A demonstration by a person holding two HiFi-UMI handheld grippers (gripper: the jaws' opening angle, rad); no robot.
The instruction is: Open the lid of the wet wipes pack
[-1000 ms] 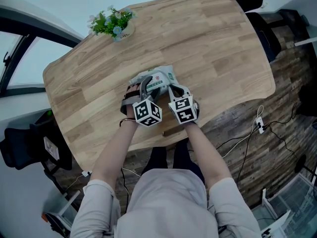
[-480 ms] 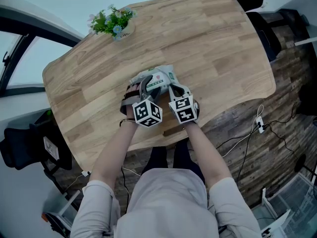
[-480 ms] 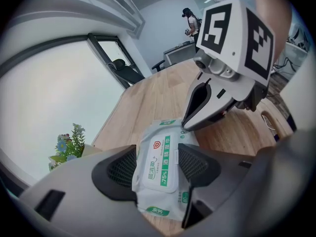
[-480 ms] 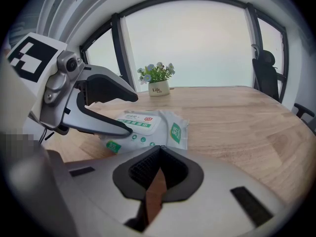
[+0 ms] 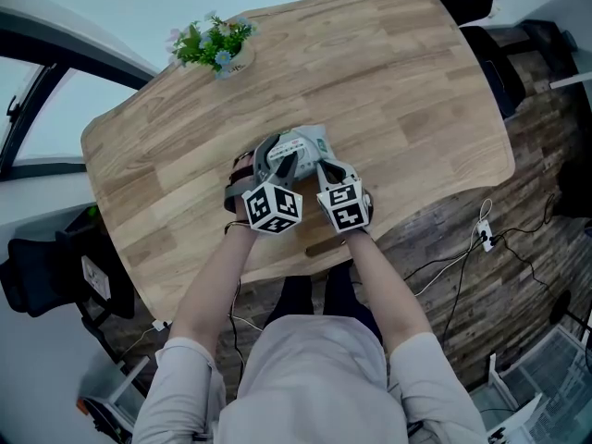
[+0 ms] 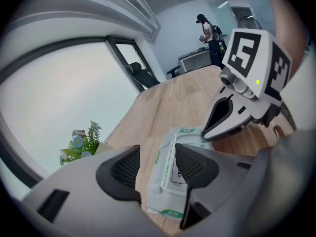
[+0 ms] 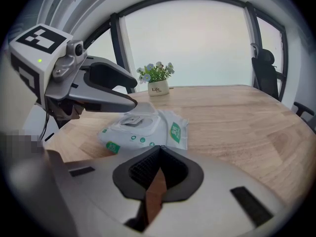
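A small pot of flowers stands at the far left corner of the wooden table. Nearer the middle, the left gripper hovers over the wet wipes pack. Its jaws have just been closing but stand well apart, with the pack's lid tilted up on edge between them, close to one pad. Just right of it, the right gripper has its jaws pressed together on nothing, tips at the pack's near edge.
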